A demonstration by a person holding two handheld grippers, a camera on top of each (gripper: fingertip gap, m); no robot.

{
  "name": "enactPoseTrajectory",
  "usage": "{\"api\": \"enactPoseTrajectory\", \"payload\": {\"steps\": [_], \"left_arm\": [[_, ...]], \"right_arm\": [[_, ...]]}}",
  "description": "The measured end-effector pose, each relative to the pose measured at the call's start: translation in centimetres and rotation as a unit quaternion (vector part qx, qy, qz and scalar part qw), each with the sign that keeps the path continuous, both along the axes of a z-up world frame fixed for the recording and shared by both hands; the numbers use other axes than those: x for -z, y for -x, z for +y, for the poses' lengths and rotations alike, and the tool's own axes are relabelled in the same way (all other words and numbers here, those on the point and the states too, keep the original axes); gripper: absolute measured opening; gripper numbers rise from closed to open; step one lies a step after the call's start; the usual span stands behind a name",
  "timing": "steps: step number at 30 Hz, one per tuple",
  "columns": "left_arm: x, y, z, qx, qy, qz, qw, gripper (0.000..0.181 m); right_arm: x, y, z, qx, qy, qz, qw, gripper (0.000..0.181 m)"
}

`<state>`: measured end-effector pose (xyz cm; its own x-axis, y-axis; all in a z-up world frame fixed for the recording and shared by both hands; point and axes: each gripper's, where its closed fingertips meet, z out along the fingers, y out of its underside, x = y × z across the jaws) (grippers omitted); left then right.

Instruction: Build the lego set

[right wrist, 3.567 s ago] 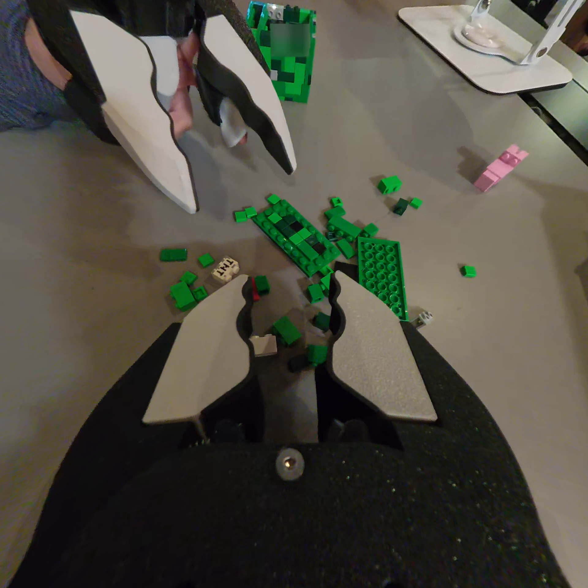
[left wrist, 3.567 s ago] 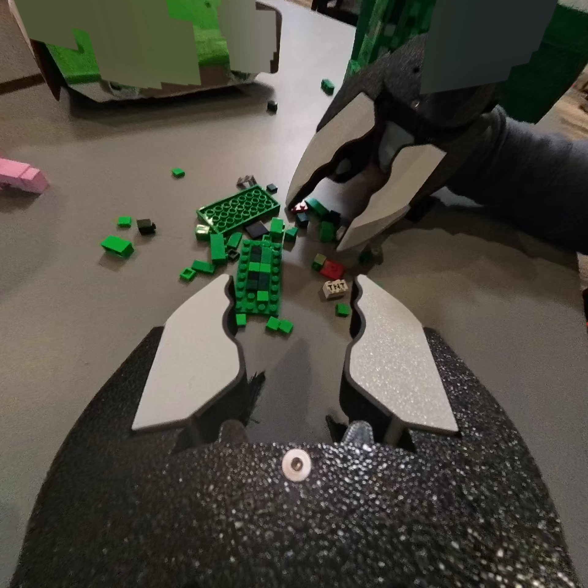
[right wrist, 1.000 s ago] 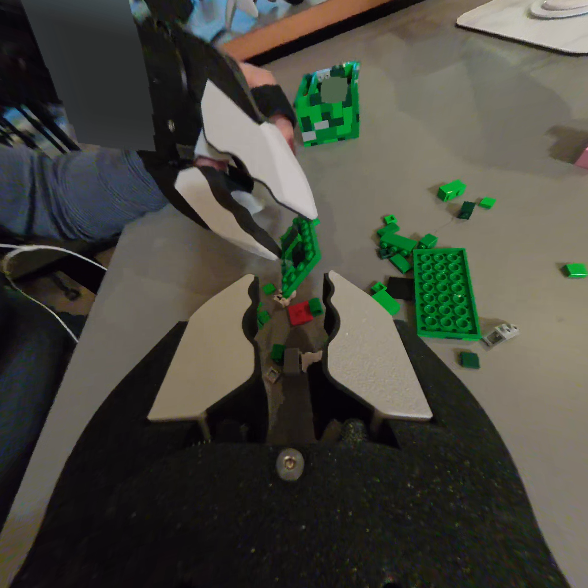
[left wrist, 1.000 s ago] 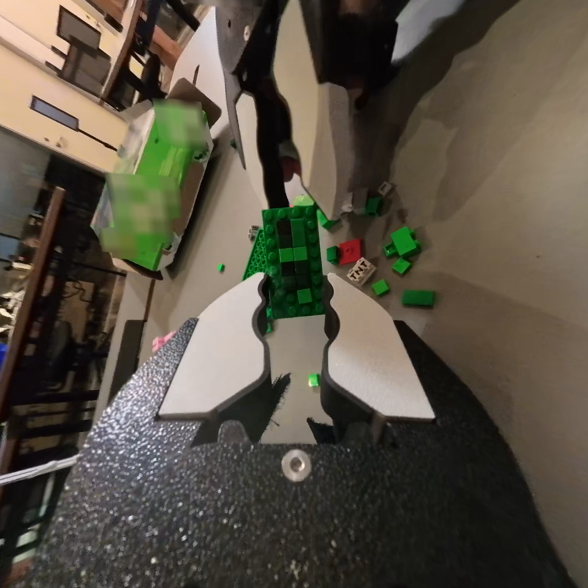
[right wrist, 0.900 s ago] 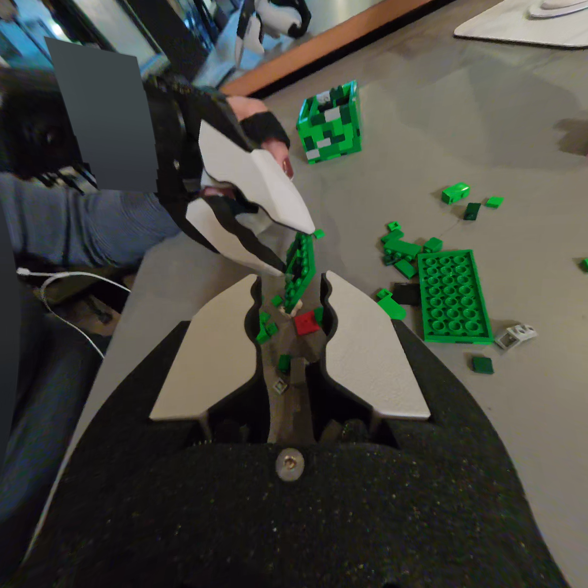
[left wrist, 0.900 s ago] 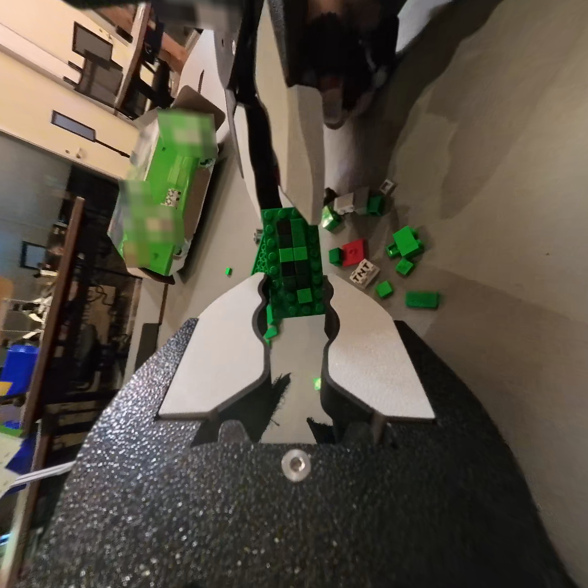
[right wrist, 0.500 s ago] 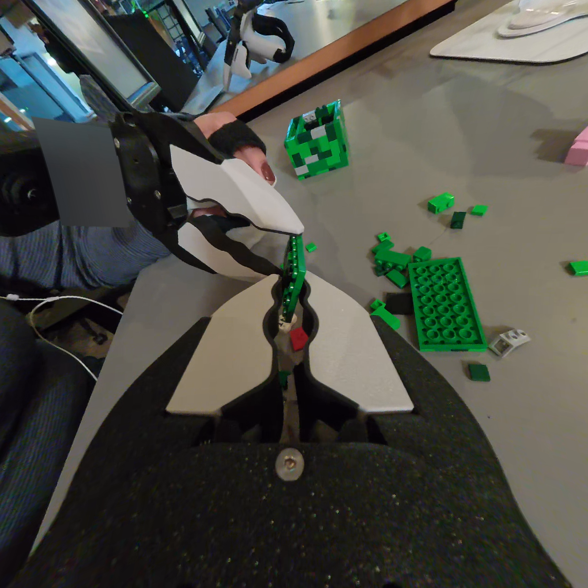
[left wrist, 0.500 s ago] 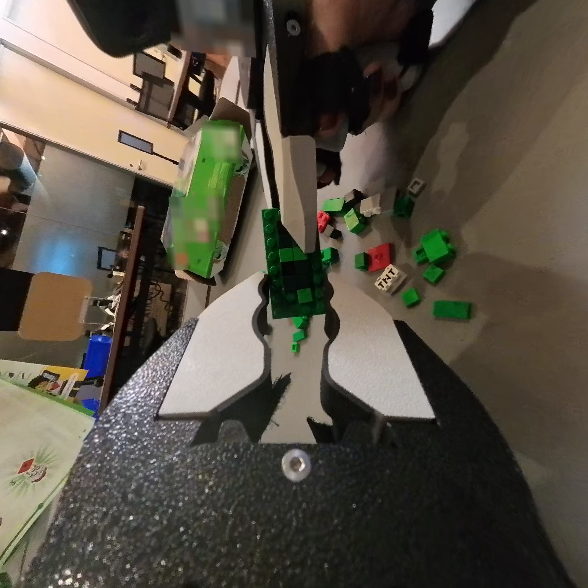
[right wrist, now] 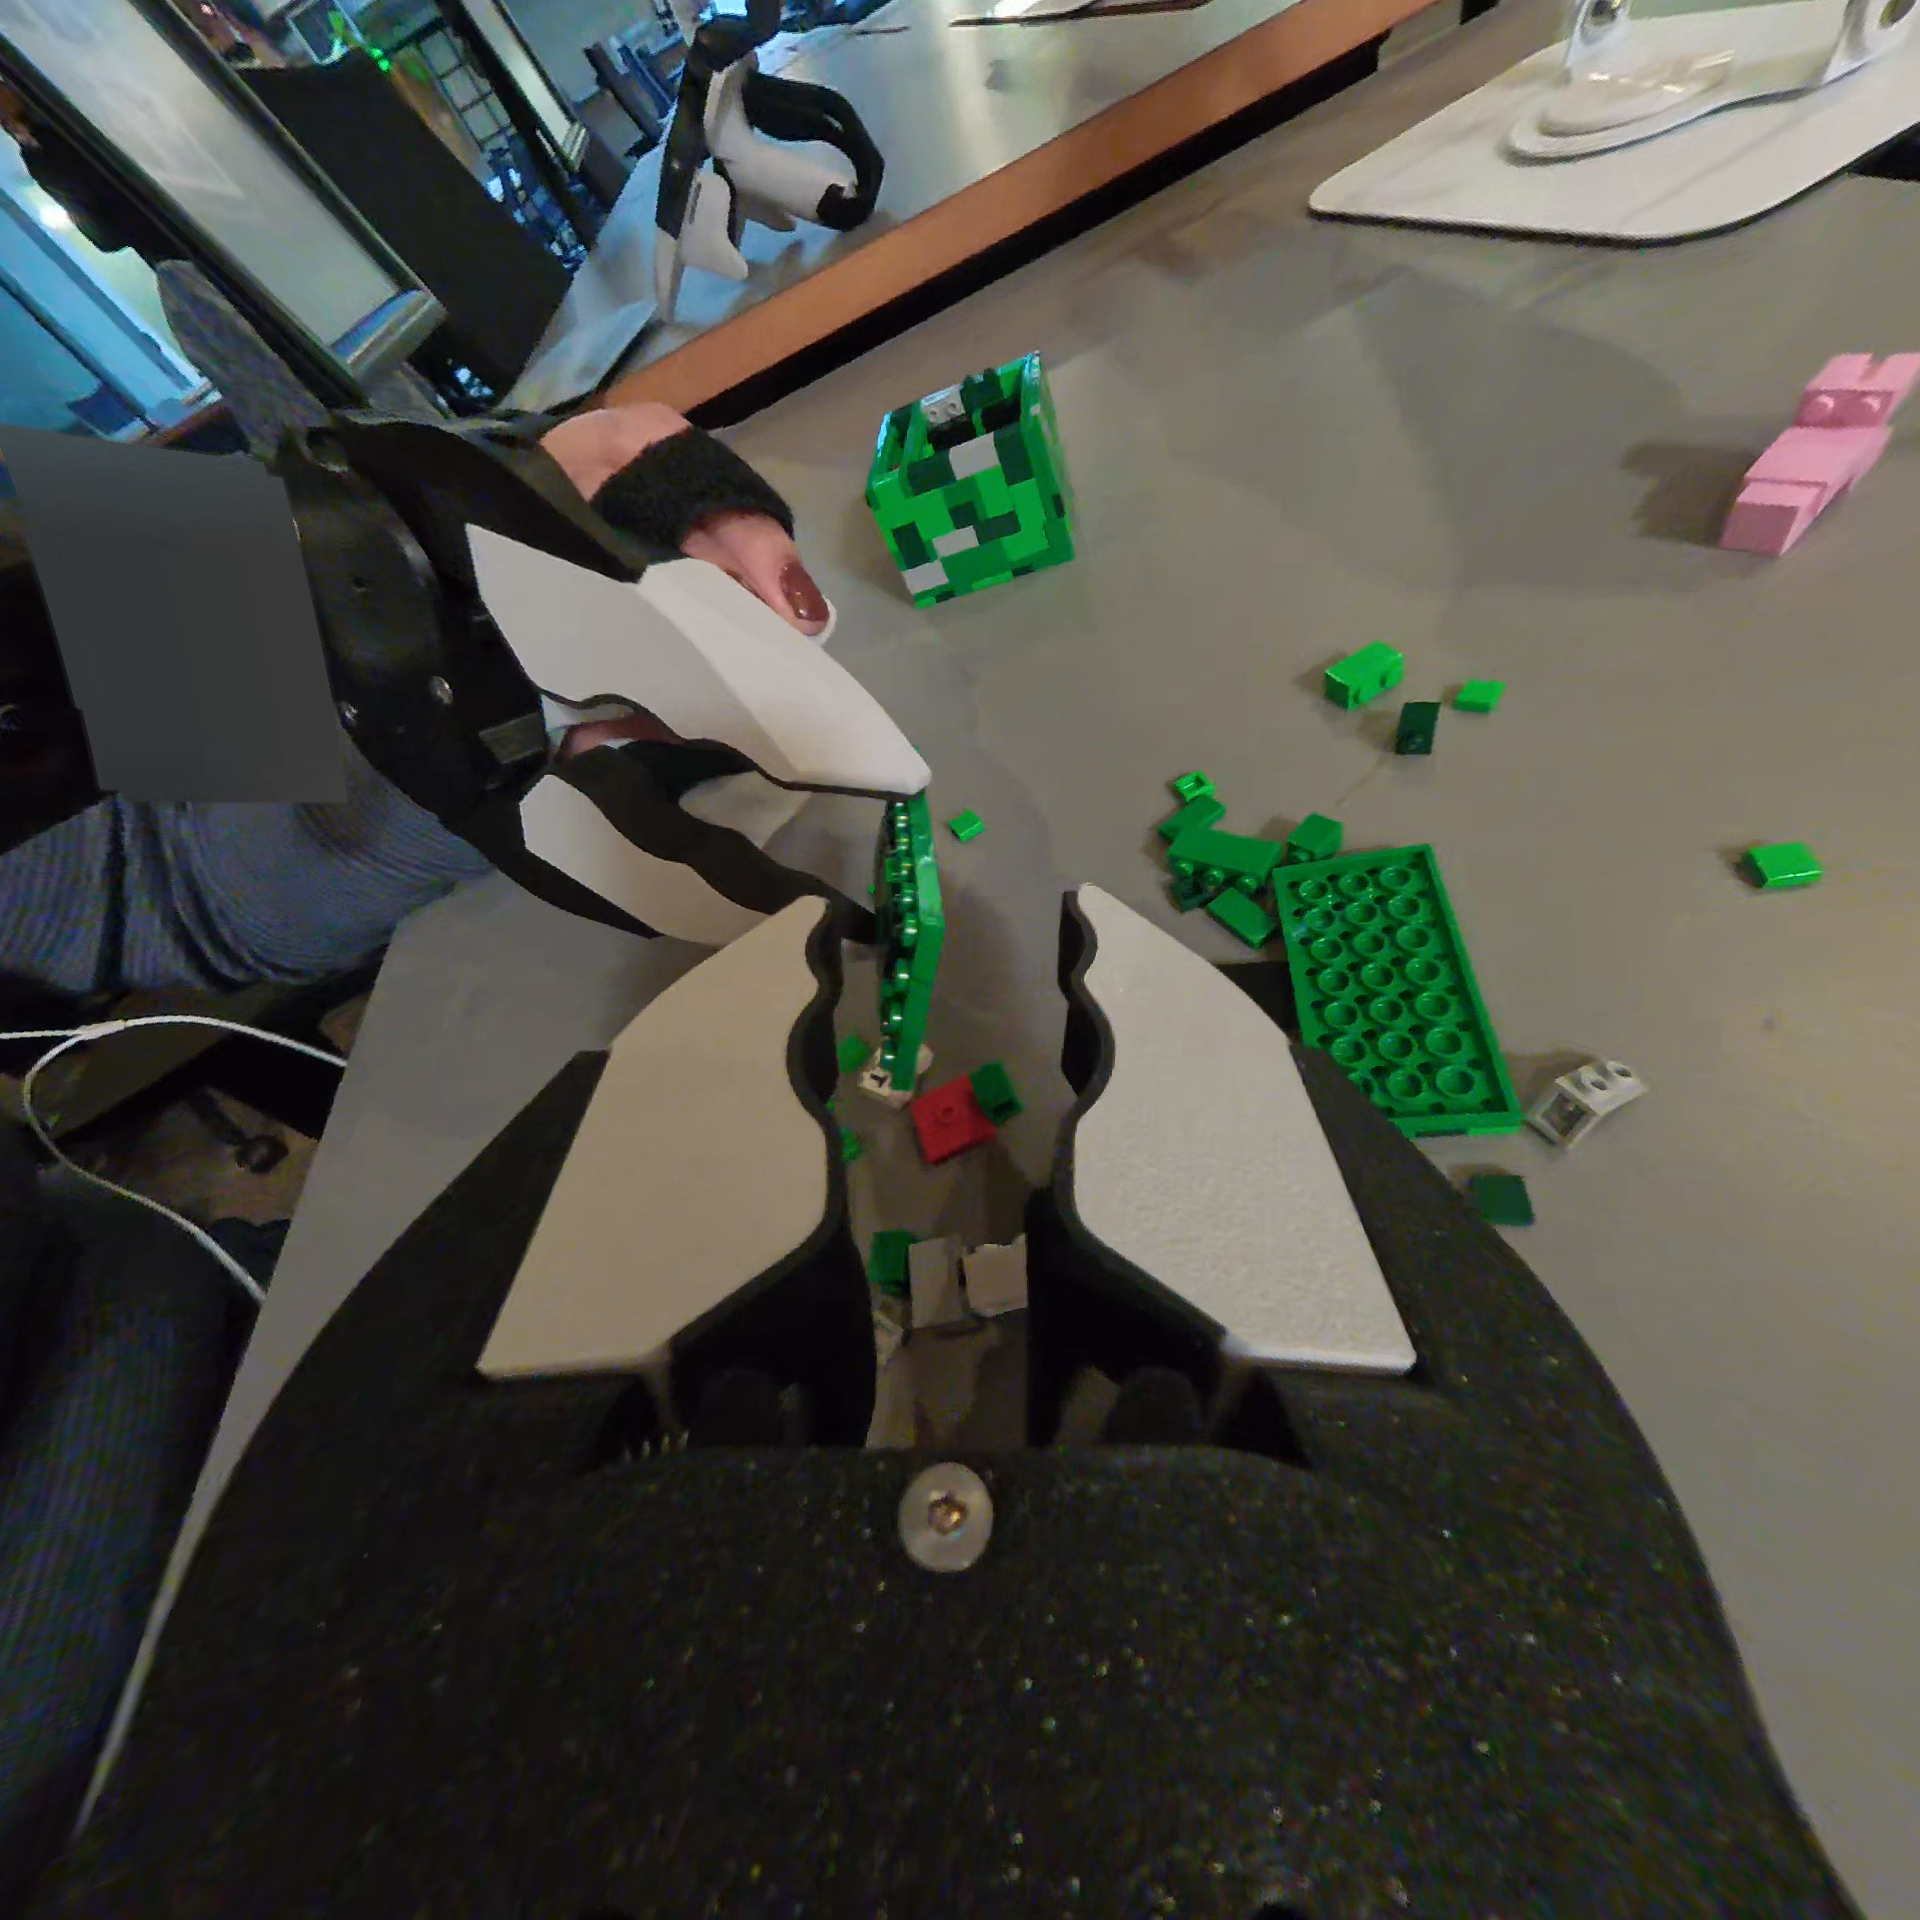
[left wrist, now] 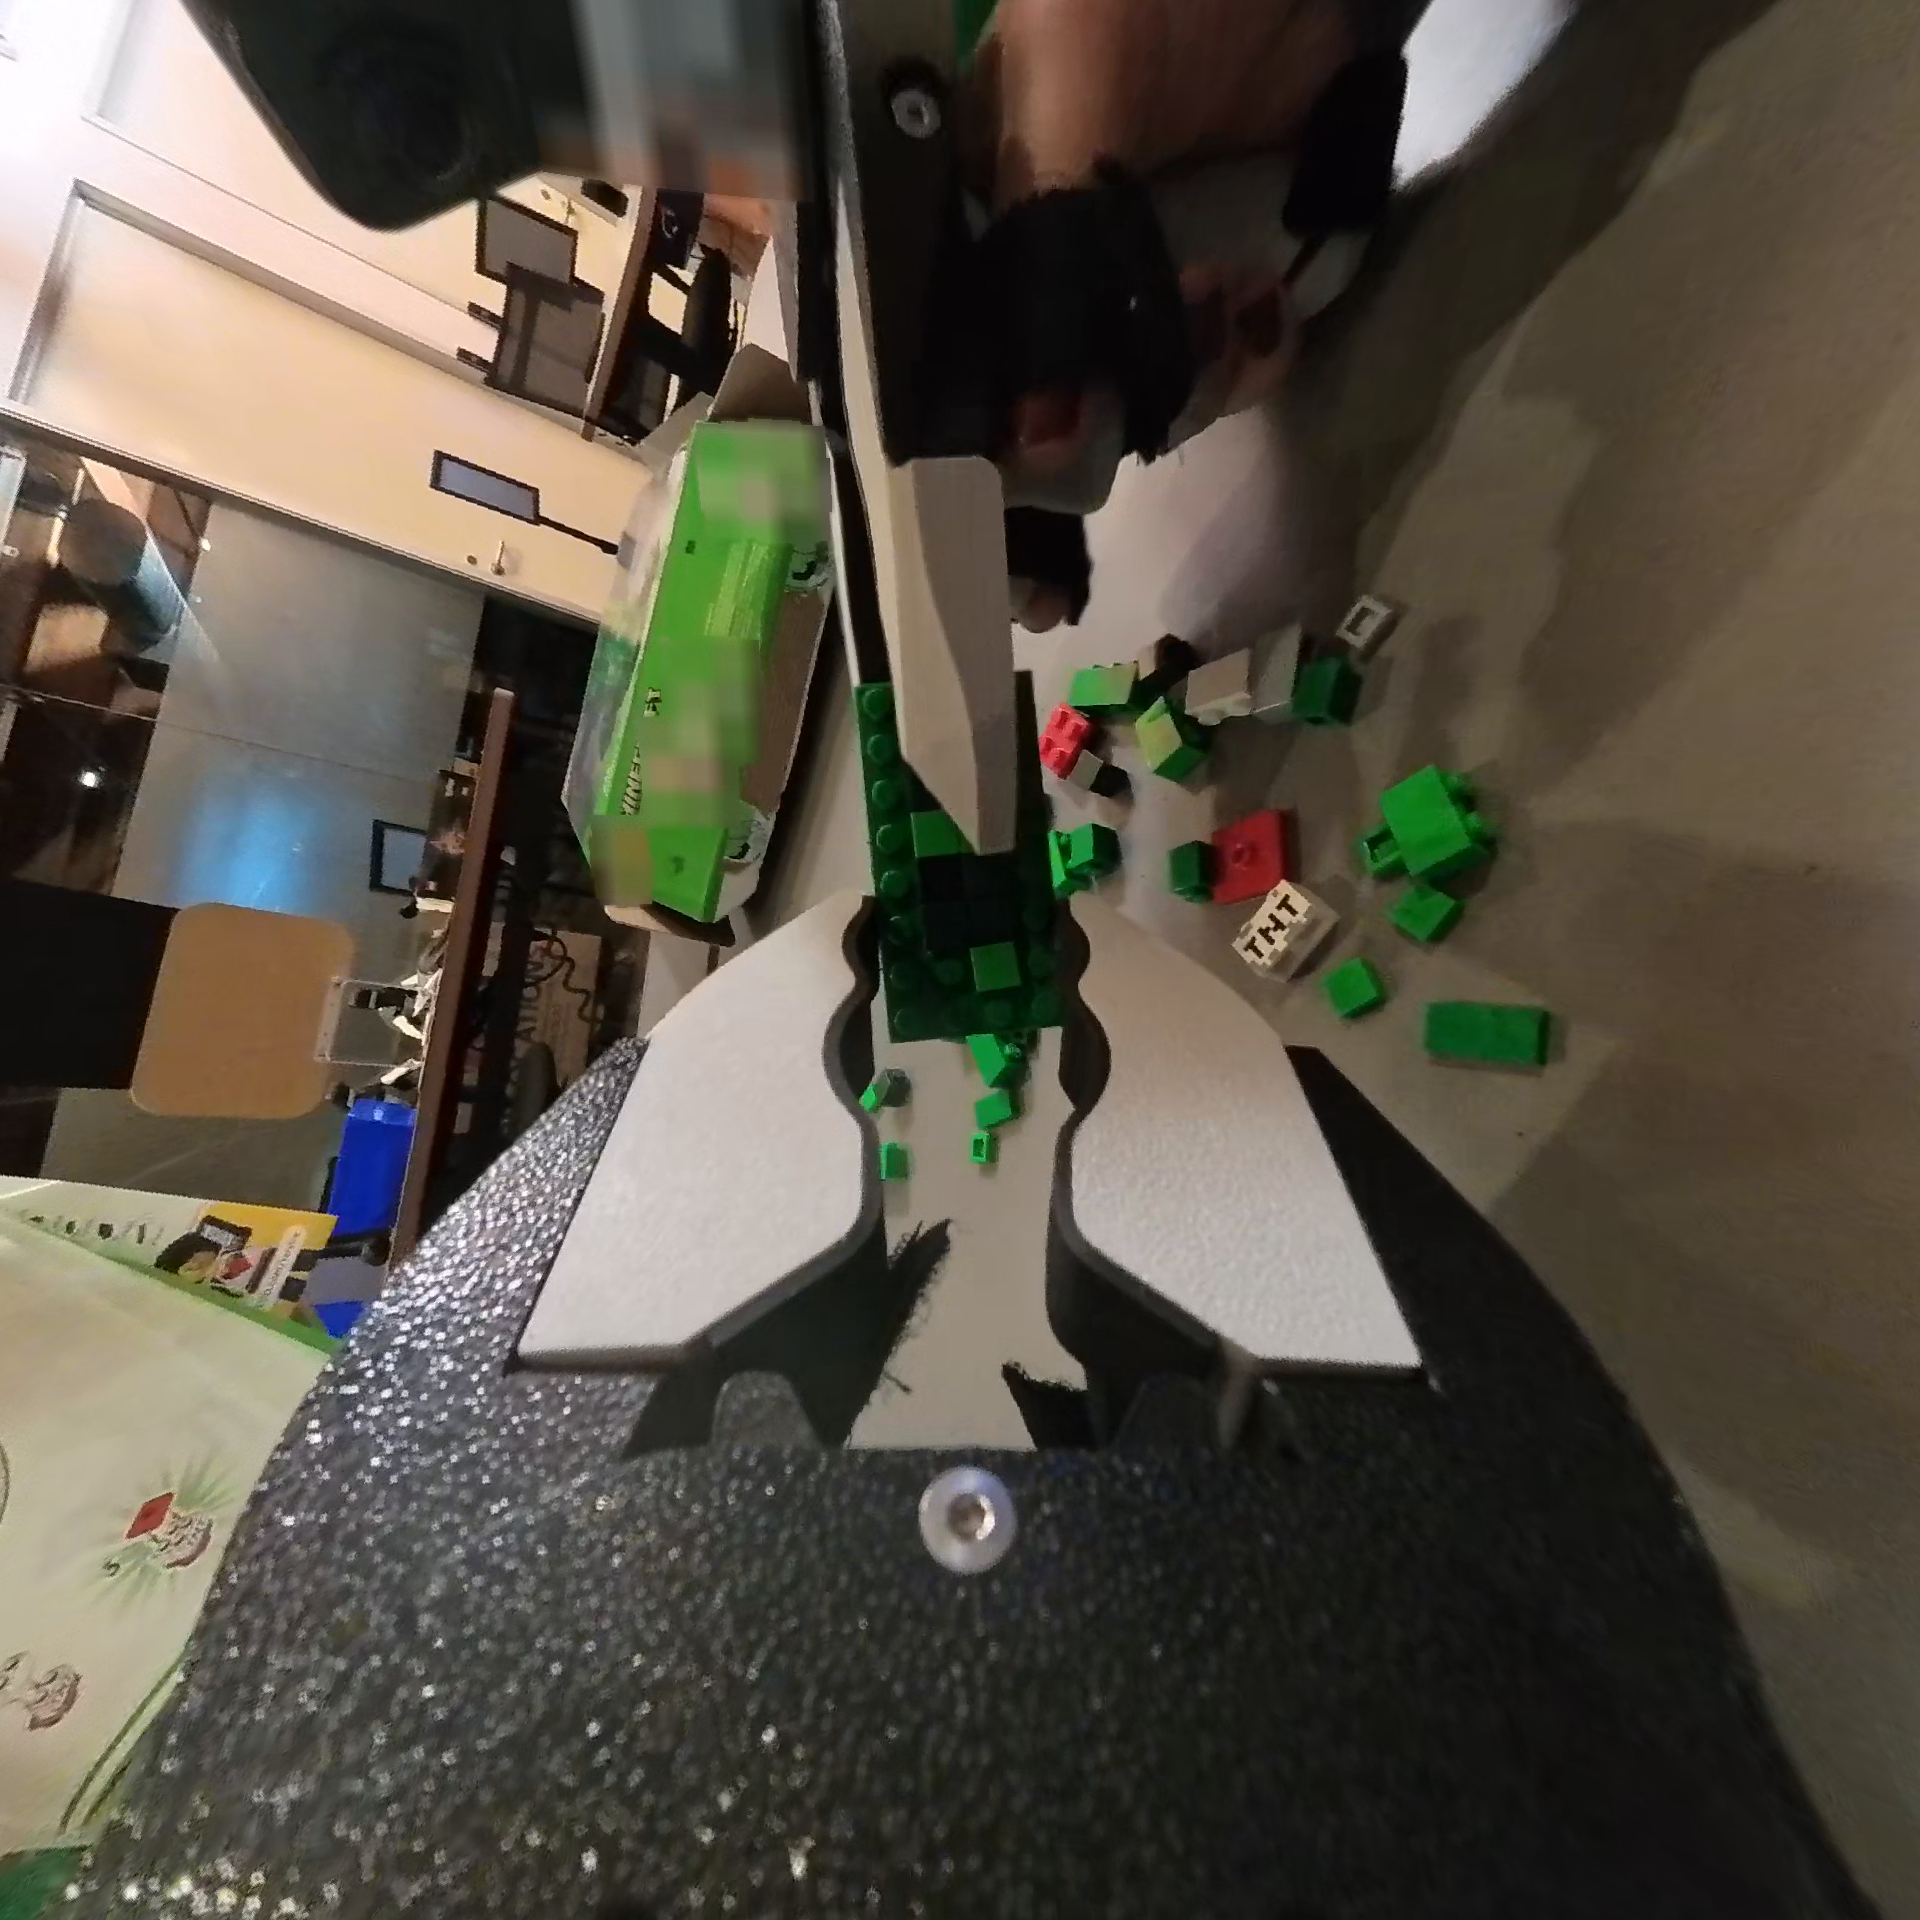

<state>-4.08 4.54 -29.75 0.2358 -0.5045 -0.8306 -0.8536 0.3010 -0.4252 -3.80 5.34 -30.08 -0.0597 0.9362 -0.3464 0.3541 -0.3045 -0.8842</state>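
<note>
A narrow green plate topped with green and black tiles [left wrist: 935, 914] stands on edge in the air above the grey table [right wrist: 1455, 416]. My left gripper [left wrist: 968, 909] is shut on its two long edges. In the right wrist view the plate [right wrist: 912, 935] shows edge-on, held by the left gripper [right wrist: 894, 847]. My right gripper [right wrist: 948, 900] is open, with its jaws on either side of the plate's lower end and a clear gap on the right. In the left wrist view one of its fingers [left wrist: 956, 727] lies over the plate's face.
On the table lie a large green plate [right wrist: 1387, 987], loose green bricks [right wrist: 1221, 852], a red tile [right wrist: 948, 1117], a printed white brick [left wrist: 1283, 930], a green cube build [right wrist: 971, 499] and a pink figure [right wrist: 1818, 457]. A green box [left wrist: 707, 675] and a booklet [left wrist: 104, 1403] lie to the left. The tips of both grippers are at nearly the same place. The printed white brick [left wrist: 1283, 930] is about 4 cm from my left fingertips.
The left gripper picked up the tiled plate and turned it on edge. The right gripper closed on the plate half a second ago and has now opened.
</note>
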Motion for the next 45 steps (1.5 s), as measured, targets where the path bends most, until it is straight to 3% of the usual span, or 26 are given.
{"api": "enactPoseTrajectory", "payload": {"steps": [9,15,19,24,26,28,34,40,45], "left_arm": [[-0.2,0.2,0.2,-0.010,-0.005,-0.005,1.000,0.032],[-0.2,0.1,0.2,-0.008,-0.012,-0.002,1.000,0.031],[-0.2,0.0,0.2,-0.008,-0.013,0.001,1.000,0.032],[-0.8,-0.2,0.5,-0.012,-0.014,-0.037,0.999,0.031],[-0.7,0.4,1.3,-0.044,-0.001,-0.054,0.998,0.050],[-0.7,1.2,1.9,-0.071,0.010,-0.069,0.995,0.058],[-2.9,1.2,1.9,-0.079,-0.033,-0.137,0.987,0.030],[-2.5,0.7,2.5,-0.106,-0.112,-0.064,0.986,0.015],[-2.7,0.8,2.7,-0.111,-0.104,-0.107,0.983,0.006]], "right_arm": [[-1.1,-0.2,0.4,0.009,-0.034,0.033,0.999,0.014],[-0.2,0.0,-0.2,-0.011,-0.002,0.012,1.000,0.027],[-0.7,0.2,-0.6,-0.017,0.015,0.030,0.999,0.009],[-1.3,0.0,-0.4,-0.022,0.039,0.050,0.998,0.006],[-1.5,-0.1,0.0,-0.009,0.023,0.058,0.998,0.006],[-1.9,-0.2,0.7,0.008,0.003,0.067,0.998,0.006],[-3.1,-0.6,2.4,0.061,-0.039,0.096,0.993,0.006],[-3.5,-0.3,2.2,0.068,-0.027,0.115,0.991,0.006],[-3.5,-0.1,2.2,0.077,-0.024,0.113,0.990,0.006]]}}
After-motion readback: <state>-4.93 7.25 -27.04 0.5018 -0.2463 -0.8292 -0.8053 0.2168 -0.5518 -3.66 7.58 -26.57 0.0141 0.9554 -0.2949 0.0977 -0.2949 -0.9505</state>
